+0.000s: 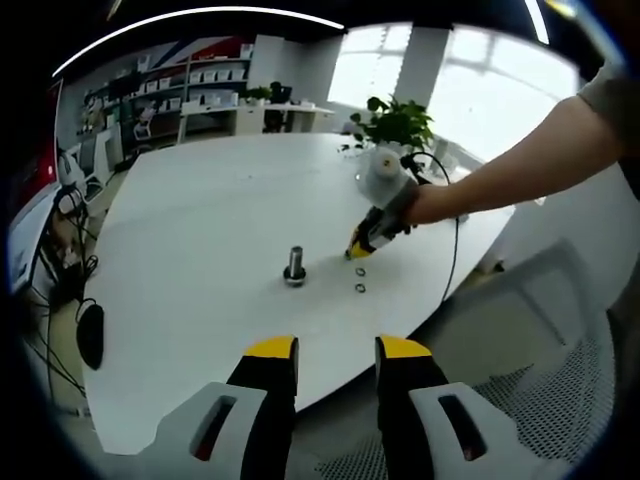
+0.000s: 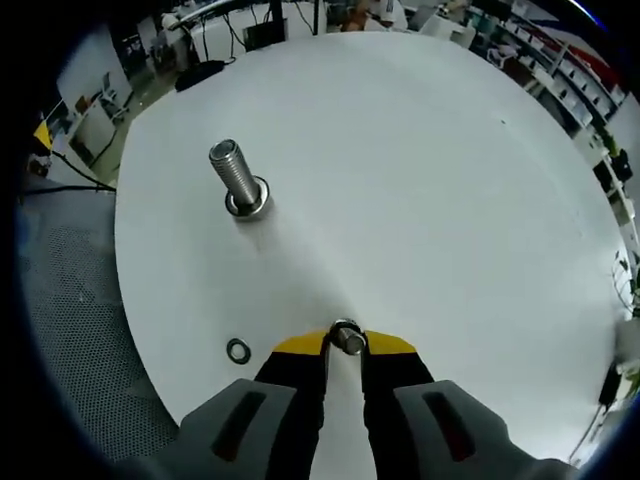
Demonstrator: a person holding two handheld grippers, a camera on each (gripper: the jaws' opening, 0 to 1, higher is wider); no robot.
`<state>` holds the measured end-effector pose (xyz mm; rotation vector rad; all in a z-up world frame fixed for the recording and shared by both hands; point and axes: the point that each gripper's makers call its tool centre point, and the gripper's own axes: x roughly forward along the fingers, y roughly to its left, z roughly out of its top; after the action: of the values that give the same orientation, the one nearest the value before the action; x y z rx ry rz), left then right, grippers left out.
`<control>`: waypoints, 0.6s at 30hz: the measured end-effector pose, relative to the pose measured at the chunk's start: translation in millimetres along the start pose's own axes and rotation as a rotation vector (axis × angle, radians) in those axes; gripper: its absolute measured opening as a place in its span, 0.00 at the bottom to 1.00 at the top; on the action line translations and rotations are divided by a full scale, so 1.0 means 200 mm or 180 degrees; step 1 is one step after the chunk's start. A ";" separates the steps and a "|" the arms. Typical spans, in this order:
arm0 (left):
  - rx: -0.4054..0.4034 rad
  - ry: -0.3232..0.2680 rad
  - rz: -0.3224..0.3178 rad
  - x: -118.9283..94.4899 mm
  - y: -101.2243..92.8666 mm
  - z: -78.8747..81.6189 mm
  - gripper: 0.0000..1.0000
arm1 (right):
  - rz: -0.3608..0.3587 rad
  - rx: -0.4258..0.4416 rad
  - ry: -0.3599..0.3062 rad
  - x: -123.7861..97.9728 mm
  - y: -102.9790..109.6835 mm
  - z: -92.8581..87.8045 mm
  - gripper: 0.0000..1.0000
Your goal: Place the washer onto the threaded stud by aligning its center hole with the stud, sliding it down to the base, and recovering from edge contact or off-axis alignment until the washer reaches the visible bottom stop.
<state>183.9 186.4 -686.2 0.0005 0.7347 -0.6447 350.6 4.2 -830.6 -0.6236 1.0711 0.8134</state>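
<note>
Yellow-tipped and dark-bodied, the right gripper [image 2: 346, 341] sits closest in the right gripper view, its jaws drawn nearly together on a small metal washer [image 2: 347, 337] pinched at the very tips. The ring stands on edge between the pads, which looks like a grip taken at the rim so that the centre hole stays free for the stud; how well it is seated I cannot tell.

Ahead stands the threaded stud [image 2: 233, 172], upright on the white bench [image 2: 420, 180], well apart from the held washer. It is a bright steel post with fine ridged threads and a wider collar at its foot, the likely bottom stop.

A second washer [image 2: 238, 350], flat, thin and dark in the middle, lies on the bench just beside the right gripper, near the edge. In the left gripper view two rings show on the bench close to the right gripper.

In the left gripper view the left gripper [image 1: 336, 350] hangs back off the bench edge, jaws parted and empty, apparently kept clear of the work.
</note>
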 end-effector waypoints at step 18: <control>0.0042 0.0090 -0.0114 0.01 -0.04 -0.02 0.28 | -0.0032 0.0122 -0.0102 -0.09 0.00 -0.03 0.18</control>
<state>178.3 179.9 -689.5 0.0086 0.7591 -0.6851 343.1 -6.2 -816.8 -0.5815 1.0513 0.7900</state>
